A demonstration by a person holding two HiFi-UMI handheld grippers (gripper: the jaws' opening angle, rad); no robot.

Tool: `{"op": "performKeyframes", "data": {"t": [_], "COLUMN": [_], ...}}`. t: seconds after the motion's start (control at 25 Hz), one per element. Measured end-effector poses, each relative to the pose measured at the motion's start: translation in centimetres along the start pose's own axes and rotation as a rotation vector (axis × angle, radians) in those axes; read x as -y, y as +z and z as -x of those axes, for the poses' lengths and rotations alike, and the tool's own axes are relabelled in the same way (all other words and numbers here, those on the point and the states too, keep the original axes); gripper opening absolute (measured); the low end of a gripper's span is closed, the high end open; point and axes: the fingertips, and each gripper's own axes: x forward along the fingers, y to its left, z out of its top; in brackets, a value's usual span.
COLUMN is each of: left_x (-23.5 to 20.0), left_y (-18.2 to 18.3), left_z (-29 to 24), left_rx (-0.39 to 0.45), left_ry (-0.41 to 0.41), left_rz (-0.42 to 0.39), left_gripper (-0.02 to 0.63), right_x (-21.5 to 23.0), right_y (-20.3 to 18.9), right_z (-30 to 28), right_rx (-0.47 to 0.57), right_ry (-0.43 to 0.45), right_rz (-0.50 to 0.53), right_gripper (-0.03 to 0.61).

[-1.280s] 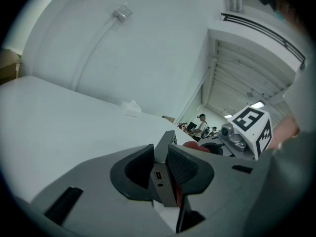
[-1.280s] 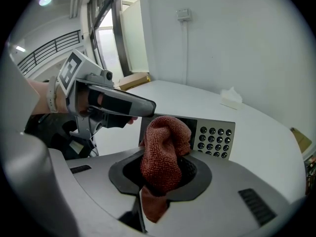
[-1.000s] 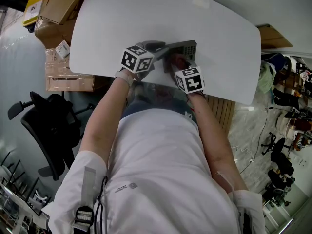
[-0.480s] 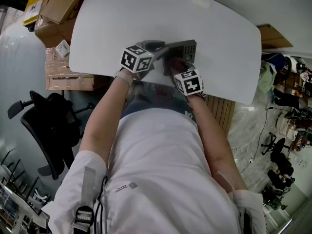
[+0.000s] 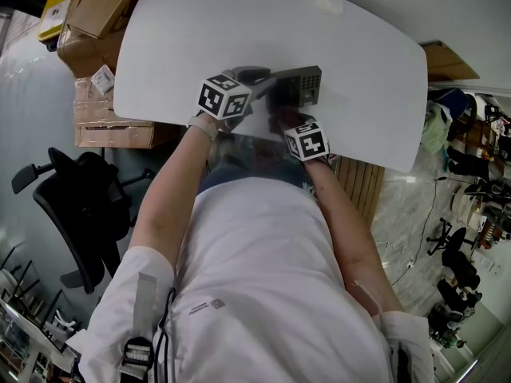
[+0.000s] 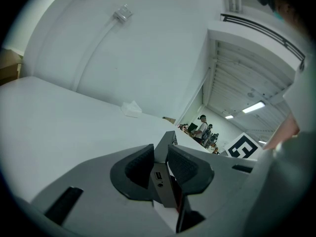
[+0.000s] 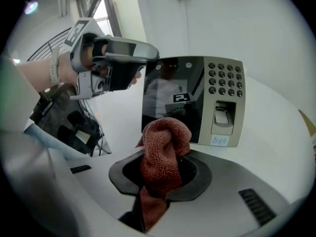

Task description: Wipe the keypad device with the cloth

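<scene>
Rust-red, knobbly-woven fabric: one cloth (image 7: 163, 152) is bunched between the jaws of the right gripper (image 7: 165, 169), which are clenched on it, with one fold standing up past the tips and one tail hanging below. Just beyond the fold is one device (image 7: 197, 100), its face turned toward this gripper. Whether cloth and face touch cannot be told. The face carries one dark screen (image 7: 168, 90) on the left. On the right are one keypad (image 7: 224, 80), one recessed sensor (image 7: 222, 115) beneath it and one small label (image 7: 220, 140) at the bottom. The left gripper (image 6: 160, 169) grasps the device by its edge. Both pads press on the two faces, and one small port (image 6: 158, 176) shows on the thin side between them. In the head view the two grippers sit at the near edge of one white table (image 5: 239, 22). The left gripper (image 5: 267, 82) is on the device (image 5: 302, 82) and the right gripper (image 5: 291, 120) is just on the near side of it. One crumpled white scrap (image 5: 327, 0) lies well apart at the table's far side. At least three cardboard boxes (image 5: 96, 6) are stacked left of the table, and one black chair (image 5: 76, 206) stands on the floor nearer the person.
</scene>
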Motion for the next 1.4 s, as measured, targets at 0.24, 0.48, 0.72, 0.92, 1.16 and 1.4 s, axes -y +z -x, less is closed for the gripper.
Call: {"op": "performKeyframes", "data": {"t": [0.24, 0.48, 0.72, 0.92, 1.16, 1.4], "left_x": [-0.2, -0.2, -1.5, -2.2, -1.1, 0.9], "left_y": [0.1, 0.7, 1.0, -2.5, -4.8, -6.6], "left_z": [0.0, 0.8, 4.2, 6.9, 10.2, 11.7], "left_rx": [0.010, 0.104, 0.250, 0.194, 0.218, 0.210], "left_ry": [0.008, -0.019, 0.008, 0.069, 0.101, 0.092], "left_rz": [-0.004, 0.114, 0.247, 0.248, 0.307, 0.317], "left_gripper": [0.091, 0.091, 0.089, 0.083, 0.063, 0.055], "right_x": [0.1, 0.2, -0.5, -1.2, -1.3, -1.2], "right_y": [0.2, 0.9, 5.4, 10.1, 13.7, 14.2], "right_z": [-0.1, 1.0, 3.9, 5.5, 5.6, 4.3], "right_rx": [0.017, 0.019, 0.091, 0.152, 0.181, 0.148], "right_ry": [0.021, 0.063, 0.086, 0.078, 0.061, 0.062], "right_rz": [-0.031, -0.054, -0.011, 0.071, 0.115, 0.102], "right_gripper": [0.092, 0.092, 0.092, 0.092, 0.092, 0.092]}}
